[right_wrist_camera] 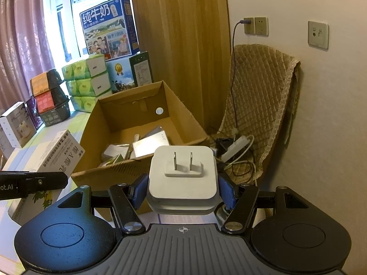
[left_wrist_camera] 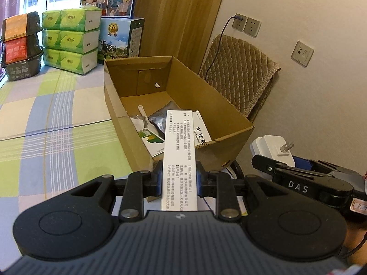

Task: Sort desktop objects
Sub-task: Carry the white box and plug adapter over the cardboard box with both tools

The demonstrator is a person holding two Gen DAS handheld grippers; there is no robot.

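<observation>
My left gripper (left_wrist_camera: 179, 178) is shut on a long white medicine box (left_wrist_camera: 179, 151) printed with black text, and the box's far end reaches over the near rim of an open cardboard box (left_wrist_camera: 229, 105). Inside the cardboard box lie a white spoon (left_wrist_camera: 143, 113), a dark foil pouch (left_wrist_camera: 159, 120) and other small cartons. My right gripper (right_wrist_camera: 183, 190) is shut on a white power adapter (right_wrist_camera: 183, 174) with its two prongs facing up, just in front of the cardboard box (right_wrist_camera: 183, 105). The right wrist view shows the medicine box (right_wrist_camera: 59, 158) at the left.
Green tissue packs (left_wrist_camera: 68, 41), milk cartons (right_wrist_camera: 107, 27) and stacked black bowls (left_wrist_camera: 20, 45) stand at the back of the checked tablecloth (left_wrist_camera: 45, 137). A quilted cover (right_wrist_camera: 259, 105), a power strip with cables (right_wrist_camera: 236, 149) and wall sockets (right_wrist_camera: 254, 26) are to the right.
</observation>
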